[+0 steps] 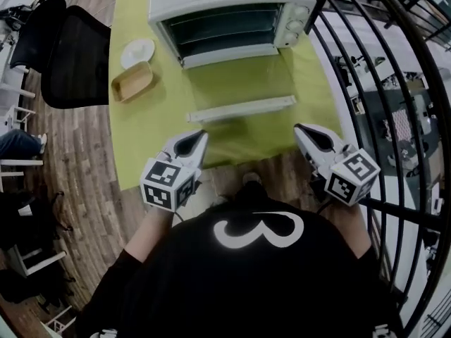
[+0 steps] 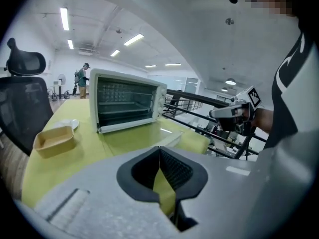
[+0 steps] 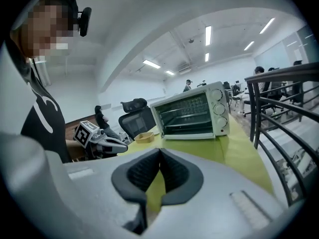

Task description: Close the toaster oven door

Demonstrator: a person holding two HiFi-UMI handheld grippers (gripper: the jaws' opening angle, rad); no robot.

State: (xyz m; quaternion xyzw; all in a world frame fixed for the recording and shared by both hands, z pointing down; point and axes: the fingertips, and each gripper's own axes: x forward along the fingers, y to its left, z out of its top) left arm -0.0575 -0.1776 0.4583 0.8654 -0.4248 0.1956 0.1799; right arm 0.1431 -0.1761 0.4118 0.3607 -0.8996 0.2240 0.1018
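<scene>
We held left hand-held gripper (image 1: pixel 202 136) and right hand-held gripper (image 1: pixel 299 129) closed, empty, near surface (image 1: pixel 134 141) edge; toaster oven door (image 1: pixel 239 96) lay open, flat, apart from both.

**Painted metal, clear glass, matt green cover**

The boxy cream toaster oven (image 1: pixel 232 5) has a smooth, satin shell that looks like painted metal. Its dropped glass door (image 1: pixel 239 83) is glossy and see-through, edged by a smooth pale handle bar (image 1: pixel 241 108). The yellow-green table cover (image 1: pixel 141 132) looks matt and even. The oblong tan tray (image 1: pixel 132 81) looks like matt wood, and the round white plate (image 1: pixel 137 52) is smooth and glossy. The black office chair (image 1: pixel 79 58) has a mesh back. The floor (image 1: pixel 77 167) is grained wood plank. The left gripper (image 1: pixel 202 135) and right gripper (image 1: pixel 298 128) have matt, finely grained grey plastic shells, and their black pads (image 2: pixel 177 172) are ribbed.
</scene>
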